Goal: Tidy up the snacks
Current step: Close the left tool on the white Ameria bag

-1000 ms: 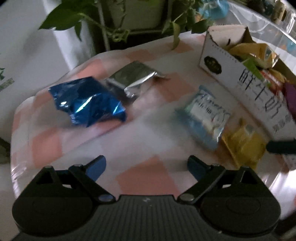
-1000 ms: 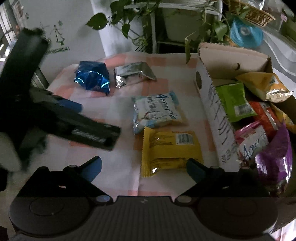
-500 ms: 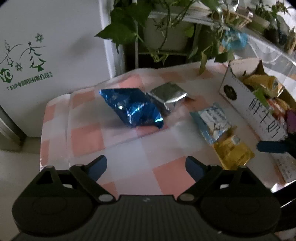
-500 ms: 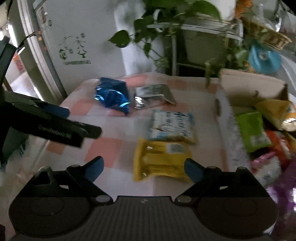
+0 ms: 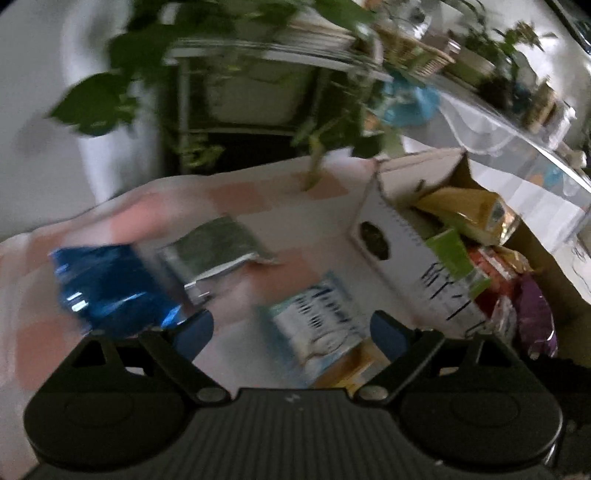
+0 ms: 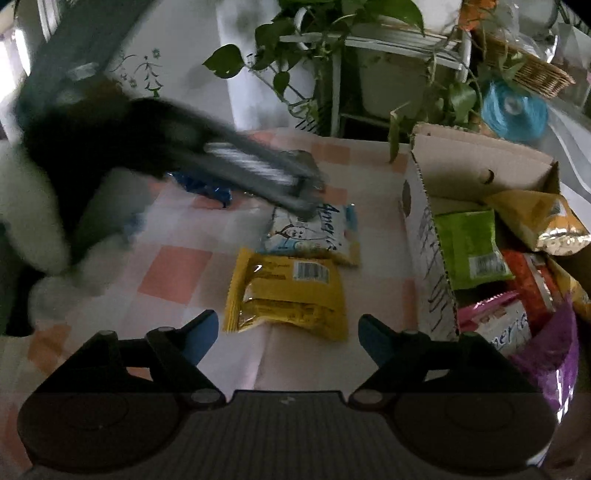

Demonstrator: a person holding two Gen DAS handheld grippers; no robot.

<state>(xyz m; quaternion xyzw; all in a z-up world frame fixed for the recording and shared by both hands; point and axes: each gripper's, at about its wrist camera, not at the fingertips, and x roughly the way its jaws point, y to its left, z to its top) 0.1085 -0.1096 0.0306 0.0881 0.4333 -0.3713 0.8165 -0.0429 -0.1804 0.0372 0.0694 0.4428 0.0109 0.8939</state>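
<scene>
Checked tablecloth [image 6: 177, 273] — four loose snack packets [image 6: 288, 291], one box [image 6: 428, 236]

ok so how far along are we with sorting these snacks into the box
Partly done. The cardboard box already holds several packets, such as the green one. Nothing is in hand: the left tongs and right tongs are both open and empty. Left on the table: the yellow packet, the white and blue packet, the silver packet and the blue foil packet.

Leafy plant [image 6: 369, 22] and wicker basket [image 6: 528, 70] behind checkered tablecloth [image 6: 173, 273].
</scene>
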